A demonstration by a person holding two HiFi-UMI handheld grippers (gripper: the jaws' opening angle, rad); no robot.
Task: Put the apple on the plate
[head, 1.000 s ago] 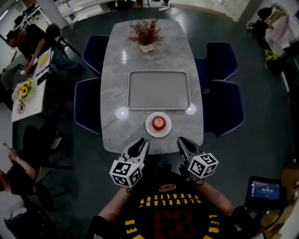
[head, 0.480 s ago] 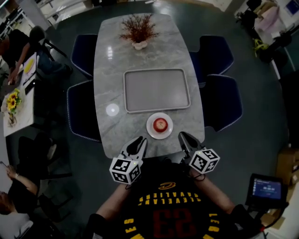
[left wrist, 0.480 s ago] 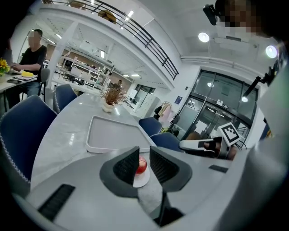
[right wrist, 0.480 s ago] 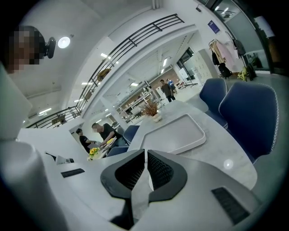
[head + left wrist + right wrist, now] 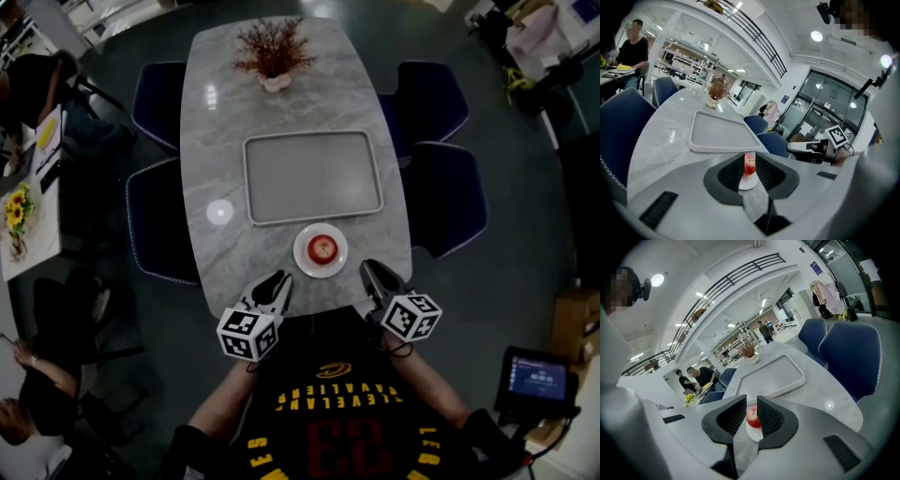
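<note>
Sitting on the plate (image 5: 302,254) at the table's (image 5: 216,141) near edge, the apple (image 5: 322,248) seems firm and slick; grasp its sides. Left gripper (image 5: 272,284) and right gripper (image 5: 372,274): jaws slightly spread, empty.

Black shirt (image 5: 328,417) bears yellow lettering, red numerals.

Red apple (image 5: 322,248), whole, stem end up, sits in the centre of a small round white plate (image 5: 303,260). Plate lies flat on grey marble table (image 5: 216,253) near its front edge, just beside empty grey tray (image 5: 312,176), not touching.
</note>
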